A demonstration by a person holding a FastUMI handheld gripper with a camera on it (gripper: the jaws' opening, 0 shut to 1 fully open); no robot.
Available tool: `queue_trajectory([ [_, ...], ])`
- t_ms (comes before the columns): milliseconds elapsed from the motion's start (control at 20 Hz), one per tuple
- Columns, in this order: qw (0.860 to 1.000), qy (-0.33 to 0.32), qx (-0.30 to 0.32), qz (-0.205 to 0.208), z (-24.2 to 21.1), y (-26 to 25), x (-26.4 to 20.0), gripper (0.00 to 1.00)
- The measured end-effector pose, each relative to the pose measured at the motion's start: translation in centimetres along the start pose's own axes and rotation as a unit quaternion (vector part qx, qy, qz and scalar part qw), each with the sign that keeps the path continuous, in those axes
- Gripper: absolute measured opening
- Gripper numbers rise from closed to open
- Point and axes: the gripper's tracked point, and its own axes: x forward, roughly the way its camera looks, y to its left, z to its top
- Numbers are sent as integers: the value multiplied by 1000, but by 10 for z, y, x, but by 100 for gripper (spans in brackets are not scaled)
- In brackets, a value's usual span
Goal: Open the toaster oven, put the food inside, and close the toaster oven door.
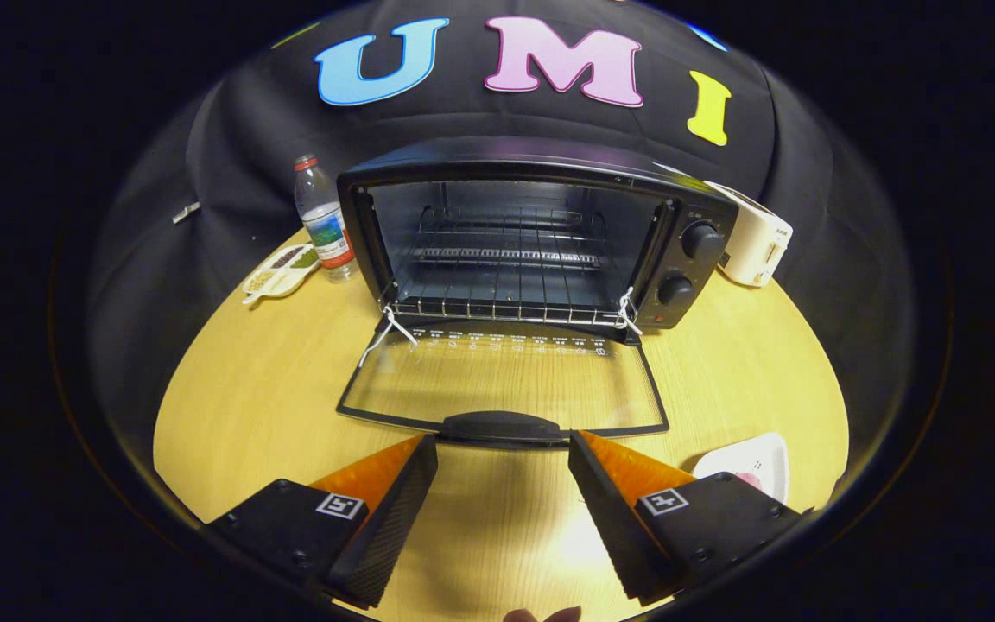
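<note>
oven door down, gripper wide and empty at its handle

the oven [532,238] sits at the centre of the frame on the bench [264,389], its door [506,380] folded flat toward the camera. the door's handle [502,426] lies just ahead of the gripper [503,453], whose fingers stand wide apart with nothing between them but bare bench; the handle's ends come close to both fingertips, and whether they touch cannot be told. inside the oven a wire rack [502,302] reaches the front lip, with open room above it up to the roof. two knobs [689,263] sit on the oven's right panel.

in the lower right, a white plate [752,458] with something pink on it lies near the bench edge, partly hidden behind the right finger. in the upper left, a bottle [325,220] stands just beside the oven's left wall, and a divided tray [282,269] lies next to it. a white appliance [755,246] is at the oven's right rear corner. the bench is open on both sides of the door.
</note>
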Motion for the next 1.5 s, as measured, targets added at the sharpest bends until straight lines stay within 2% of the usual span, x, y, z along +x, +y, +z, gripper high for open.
queue_trajectory([
  [250,999,23,-17,43,9,-24,-57,99],
  [400,994,76,-51,60,-1,-70,-90,99],
  [550,990,120,-58,55,-10,-134,-104,99],
  [800,977,203,32,53,-37,-219,-95,98],
  [1000,963,264,39,33,-65,-278,-72,99],
  [1200,952,301,52,38,-91,-299,-38,99],
  [1250,948,310,54,41,-97,-301,-32,97],
  [1300,946,317,55,42,-104,-301,-25,89],
  [1350,945,321,51,44,-108,-302,-21,73],
  [1400,945,320,43,42,-109,-305,-15,68],
  [1500,948,315,33,39,-105,-311,-10,39],
])
